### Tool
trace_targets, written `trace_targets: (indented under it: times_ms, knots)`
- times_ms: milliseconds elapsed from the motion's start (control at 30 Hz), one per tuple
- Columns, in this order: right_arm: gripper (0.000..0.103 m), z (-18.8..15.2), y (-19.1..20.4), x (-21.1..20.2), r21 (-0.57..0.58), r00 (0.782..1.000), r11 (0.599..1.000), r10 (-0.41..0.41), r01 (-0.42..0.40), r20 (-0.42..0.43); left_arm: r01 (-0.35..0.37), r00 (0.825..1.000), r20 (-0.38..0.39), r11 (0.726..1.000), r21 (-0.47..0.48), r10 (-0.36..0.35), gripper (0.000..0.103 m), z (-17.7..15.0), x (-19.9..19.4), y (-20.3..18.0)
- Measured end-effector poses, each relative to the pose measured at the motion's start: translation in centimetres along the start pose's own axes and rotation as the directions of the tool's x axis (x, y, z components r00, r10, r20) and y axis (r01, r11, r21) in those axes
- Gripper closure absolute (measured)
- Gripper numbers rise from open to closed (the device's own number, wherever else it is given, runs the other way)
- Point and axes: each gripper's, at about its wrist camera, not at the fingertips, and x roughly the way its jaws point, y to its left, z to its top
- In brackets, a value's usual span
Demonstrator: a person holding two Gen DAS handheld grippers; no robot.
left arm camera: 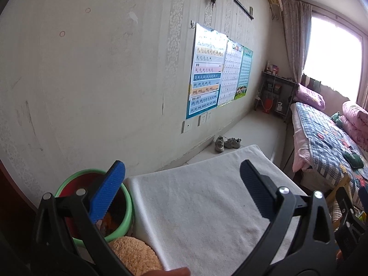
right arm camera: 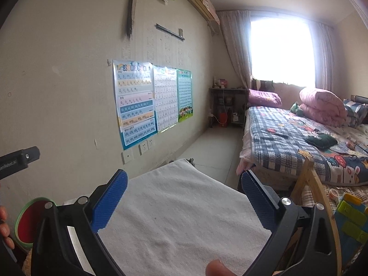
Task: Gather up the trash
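Observation:
A green bin (left arm camera: 129, 207) with a red liner stands at the left end of the table, and orange and pale scraps (left arm camera: 106, 221) lie inside it. My left gripper (left arm camera: 181, 168) hovers open and empty over the white towel (left arm camera: 195, 207) that covers the table, its blue pad just in front of the bin's rim. In the right wrist view the bin (right arm camera: 19, 220) sits at the far left. My right gripper (right arm camera: 184, 177) is also open over the towel (right arm camera: 179, 218), with nothing between its fingers. No loose trash shows on the towel.
A fuzzy orange object (left arm camera: 135, 253) lies beside the bin at the near edge. A bed (right arm camera: 299, 142) with a patterned quilt and a wooden frame (right arm camera: 317, 184) stand to the right. Shoes (left arm camera: 226, 143) sit on the floor by the postered wall (right arm camera: 135, 105). A hand (right arm camera: 4, 227) shows at the left edge.

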Motion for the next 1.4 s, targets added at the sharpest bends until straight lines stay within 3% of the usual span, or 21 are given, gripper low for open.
trace_targets:
  times_ms: [1400]
  knots:
    - [0.007, -1.3, 1.2, 0.3, -0.046, 0.999, 0.999, -0.025, 0.023, -0.042, 0.022, 0.999, -0.036, 0.999, 0.041, -0.020, 0.005, -0.7, 0.7, 0.3]
